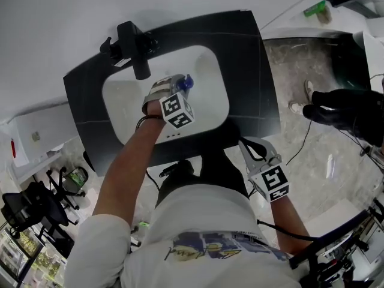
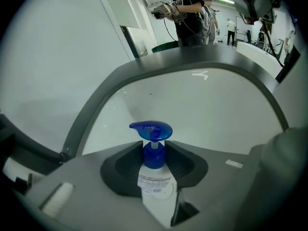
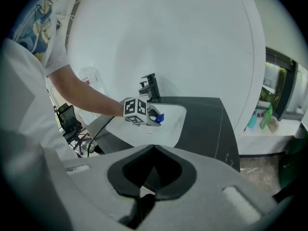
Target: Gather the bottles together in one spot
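Left gripper (image 1: 172, 86) pinches the blue-pump soap bottle (image 2: 154, 178) at its neck above the sink basin (image 1: 120, 101), probably so it hangs upright. Right gripper (image 3: 153, 150) is closed and empty, just parked.

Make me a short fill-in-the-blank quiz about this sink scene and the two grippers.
1. The left gripper is shut on a bottle whose pump head is ____ in colour.
2. In the head view, that bottle hangs over the white ____ set in the dark counter.
3. The faucet behind the basin is ____ in colour.
4. The right gripper has its jaws together with ____ between them.

Missing words: blue; sink; black; nothing
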Action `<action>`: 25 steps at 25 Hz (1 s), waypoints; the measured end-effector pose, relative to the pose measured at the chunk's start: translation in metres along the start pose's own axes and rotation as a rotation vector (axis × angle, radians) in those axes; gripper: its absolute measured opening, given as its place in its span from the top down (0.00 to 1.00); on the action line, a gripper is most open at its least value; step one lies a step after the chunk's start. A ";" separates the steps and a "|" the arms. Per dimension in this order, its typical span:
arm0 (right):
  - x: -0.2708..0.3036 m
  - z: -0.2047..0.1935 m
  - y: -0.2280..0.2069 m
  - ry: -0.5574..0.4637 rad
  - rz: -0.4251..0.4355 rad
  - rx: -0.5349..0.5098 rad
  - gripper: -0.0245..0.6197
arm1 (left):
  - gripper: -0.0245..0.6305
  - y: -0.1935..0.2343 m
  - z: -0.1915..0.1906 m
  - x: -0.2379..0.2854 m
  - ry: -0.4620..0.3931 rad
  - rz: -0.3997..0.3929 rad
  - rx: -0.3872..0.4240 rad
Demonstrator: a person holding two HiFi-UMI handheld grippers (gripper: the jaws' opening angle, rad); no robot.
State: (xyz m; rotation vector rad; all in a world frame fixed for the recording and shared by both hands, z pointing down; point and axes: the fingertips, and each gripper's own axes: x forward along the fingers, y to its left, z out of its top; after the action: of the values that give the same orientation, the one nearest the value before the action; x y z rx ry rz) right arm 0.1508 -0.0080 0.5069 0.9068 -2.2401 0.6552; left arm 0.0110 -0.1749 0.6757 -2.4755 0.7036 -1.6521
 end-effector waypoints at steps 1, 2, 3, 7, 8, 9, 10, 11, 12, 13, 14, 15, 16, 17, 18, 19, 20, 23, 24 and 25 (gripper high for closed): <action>0.001 0.001 0.003 0.000 0.004 -0.007 0.96 | 0.75 -0.001 -0.001 -0.006 -0.014 0.005 -0.017; 0.002 0.003 0.006 -0.001 0.008 -0.014 0.96 | 0.75 -0.002 -0.003 -0.012 -0.028 0.009 -0.037; 0.004 0.004 0.009 -0.002 0.013 -0.022 0.96 | 0.75 -0.003 -0.005 -0.018 -0.042 0.011 -0.061; 0.009 0.013 0.024 -0.010 0.035 -0.052 0.96 | 0.75 -0.004 -0.016 -0.047 -0.090 0.025 -0.164; 0.010 0.014 0.029 -0.012 0.041 -0.059 0.96 | 0.75 -0.004 -0.019 -0.056 -0.102 0.031 -0.191; 0.011 0.015 0.033 -0.013 0.046 -0.065 0.96 | 0.75 -0.003 -0.022 -0.065 -0.114 0.037 -0.219; 0.012 0.016 0.036 -0.012 0.050 -0.070 0.96 | 0.75 -0.001 -0.025 -0.074 -0.127 0.046 -0.247; 0.013 0.016 0.039 -0.007 0.052 -0.075 0.96 | 0.75 0.001 -0.027 -0.084 -0.142 0.056 -0.275; 0.014 0.016 0.043 -0.001 0.056 -0.081 0.96 | 0.75 0.005 -0.029 -0.095 -0.157 0.068 -0.301; 0.015 0.017 0.046 0.000 0.062 -0.087 0.96 | 0.75 0.009 -0.032 -0.105 -0.172 0.081 -0.327; 0.016 0.021 0.050 -0.004 0.069 -0.095 0.96 | 0.75 0.013 -0.034 -0.115 -0.187 0.095 -0.351; 0.018 0.024 0.053 -0.008 0.074 -0.104 0.96 | 0.75 0.019 -0.037 -0.125 -0.200 0.111 -0.373; 0.019 0.026 0.056 -0.007 0.077 -0.111 0.96 | 0.75 0.025 -0.041 -0.135 -0.212 0.128 -0.395; 0.019 0.027 0.059 -0.003 0.081 -0.116 0.96 | 0.75 0.031 -0.044 -0.145 -0.223 0.145 -0.417; 0.020 0.028 0.062 0.001 0.085 -0.121 0.96 | 0.75 0.038 -0.048 -0.155 -0.233 0.161 -0.441; 0.021 0.029 0.065 0.003 0.090 -0.124 0.96 | 0.75 0.044 -0.052 -0.164 -0.242 0.178 -0.466; 0.022 0.031 0.069 -0.002 0.095 -0.129 0.96 | 0.75 0.051 -0.057 -0.173 -0.249 0.197 -0.489; 0.026 0.038 0.075 -0.026 0.105 -0.147 0.96 | 0.75 0.074 -0.075 -0.196 -0.263 0.258 -0.558; 0.026 0.039 0.076 -0.028 0.106 -0.150 0.96 | 0.75 0.083 -0.081 -0.202 -0.266 0.281 -0.581; 0.027 0.040 0.077 -0.028 0.106 -0.153 0.96 | 0.75 0.092 -0.087 -0.209 -0.270 0.307 -0.602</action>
State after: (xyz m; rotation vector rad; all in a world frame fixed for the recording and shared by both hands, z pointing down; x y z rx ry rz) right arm 0.0645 0.0044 0.4829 0.7300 -2.3401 0.5128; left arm -0.1614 -0.1541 0.5045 -2.6808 1.6303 -1.0778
